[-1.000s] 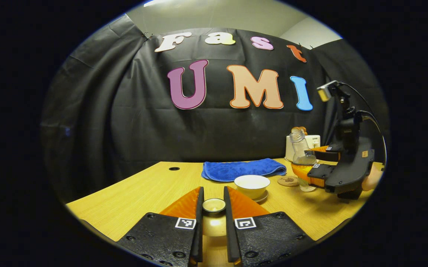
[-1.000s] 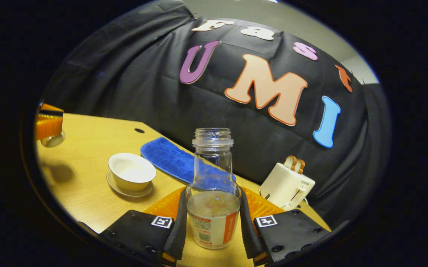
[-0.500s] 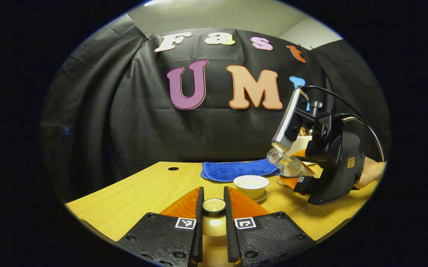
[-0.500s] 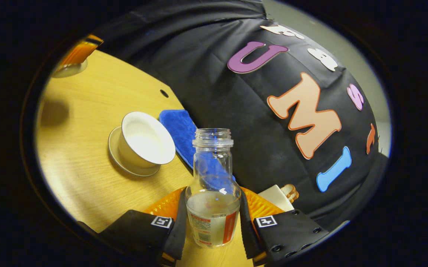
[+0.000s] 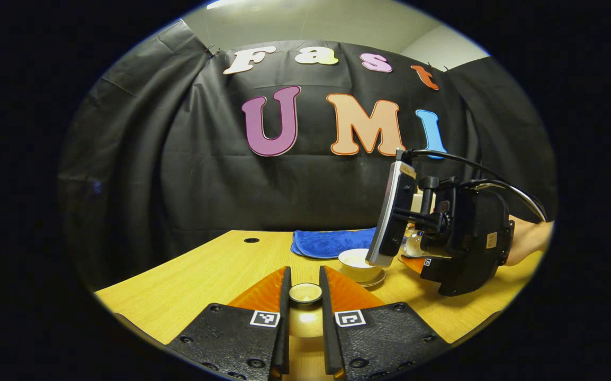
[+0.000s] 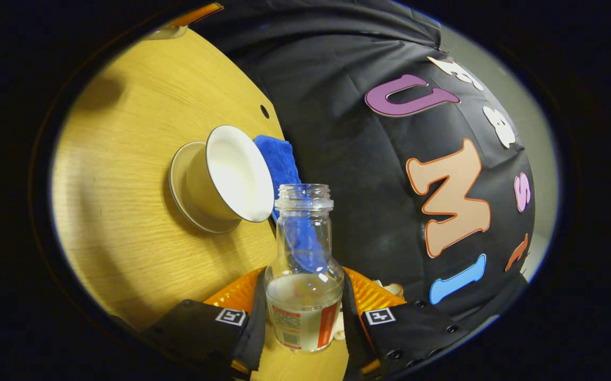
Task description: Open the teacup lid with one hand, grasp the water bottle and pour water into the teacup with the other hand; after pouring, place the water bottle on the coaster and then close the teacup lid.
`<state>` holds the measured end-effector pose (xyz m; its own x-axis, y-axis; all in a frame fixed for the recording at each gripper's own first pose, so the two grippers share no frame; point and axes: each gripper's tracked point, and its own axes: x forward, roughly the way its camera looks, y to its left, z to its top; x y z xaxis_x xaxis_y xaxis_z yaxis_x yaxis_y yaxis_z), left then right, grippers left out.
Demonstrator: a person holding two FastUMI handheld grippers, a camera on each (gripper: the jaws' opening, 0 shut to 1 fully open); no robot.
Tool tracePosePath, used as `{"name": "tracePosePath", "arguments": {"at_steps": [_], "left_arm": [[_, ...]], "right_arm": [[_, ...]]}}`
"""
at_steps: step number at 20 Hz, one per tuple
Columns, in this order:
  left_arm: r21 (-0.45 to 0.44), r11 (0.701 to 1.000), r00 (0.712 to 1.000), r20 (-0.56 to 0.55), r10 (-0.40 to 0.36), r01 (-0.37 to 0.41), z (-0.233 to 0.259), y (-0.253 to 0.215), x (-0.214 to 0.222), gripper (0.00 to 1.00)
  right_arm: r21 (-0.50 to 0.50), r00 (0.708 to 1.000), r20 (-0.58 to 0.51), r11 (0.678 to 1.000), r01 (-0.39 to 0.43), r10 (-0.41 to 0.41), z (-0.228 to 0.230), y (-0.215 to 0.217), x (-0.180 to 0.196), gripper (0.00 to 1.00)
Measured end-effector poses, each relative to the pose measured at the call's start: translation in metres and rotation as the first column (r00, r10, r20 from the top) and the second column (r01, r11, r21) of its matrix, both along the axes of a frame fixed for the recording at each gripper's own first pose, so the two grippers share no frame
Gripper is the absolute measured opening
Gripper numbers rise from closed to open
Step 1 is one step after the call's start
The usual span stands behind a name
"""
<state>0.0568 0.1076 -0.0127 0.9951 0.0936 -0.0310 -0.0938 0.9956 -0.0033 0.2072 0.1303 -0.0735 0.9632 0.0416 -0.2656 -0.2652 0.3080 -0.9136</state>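
Note:
My left gripper (image 5: 304, 280) is shut on the teacup lid (image 5: 305, 293), holding it low over the near table. The white teacup (image 5: 357, 261) stands uncovered on its saucer (image 5: 375, 279) at mid-table. My right gripper (image 6: 303, 278) is shut on the clear water bottle (image 6: 304, 304), which has no cap and holds some water. The bottle is tipped steeply toward the teacup (image 6: 234, 174), its mouth close beside the cup's rim. In the left gripper view, the right gripper (image 5: 410, 255) leans over the cup with a hand (image 5: 528, 244) behind it. No stream of water can be made out.
A folded blue cloth (image 5: 326, 242) lies behind the teacup, against the black wall. A small round hole (image 5: 251, 240) marks the tabletop at the back left. A white toaster (image 6: 390, 289) peeks out beyond the right gripper's fingers. The wooden table (image 5: 205, 270) has bare room at left.
The right gripper has carried the bottle left to the teacup and tipped it much further over. The left gripper has kept still with the lid.

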Motion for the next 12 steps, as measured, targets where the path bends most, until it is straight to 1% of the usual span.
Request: {"name": "tracePosePath", "arguments": {"at_steps": [3,6,10,11,12], "left_arm": [[0.0,1.0,1.0,0.0,0.0,0.0,0.001,0.0,0.001,0.23],[0.0,1.0,1.0,0.0,0.0,0.0,0.0,0.0,0.0,0.23],[-0.002,1.0,1.0,-0.001,0.0,0.0,0.001,0.0,0.001,0.23],[-0.002,1.0,1.0,-0.001,-0.001,0.001,0.0,0.0,0.002,0.26],[-0.002,1.0,1.0,-0.001,-0.001,0.001,0.001,0.0,0.001,0.26]], "right_arm": [[-0.09,1.0,0.02,0.996,-0.022,0.024,0.004,0.001,0.0,0.66],[-0.156,0.999,0.032,0.987,-0.034,0.039,0.005,0.0,0.01,0.66],[-0.207,0.998,0.027,0.977,-0.042,0.049,0.003,-0.003,0.01,0.66],[-0.218,0.998,0.023,0.975,-0.045,0.052,0.004,-0.005,0.009,0.66],[-0.23,0.998,0.02,0.972,-0.052,0.058,0.003,-0.003,0.01,0.66]]}}
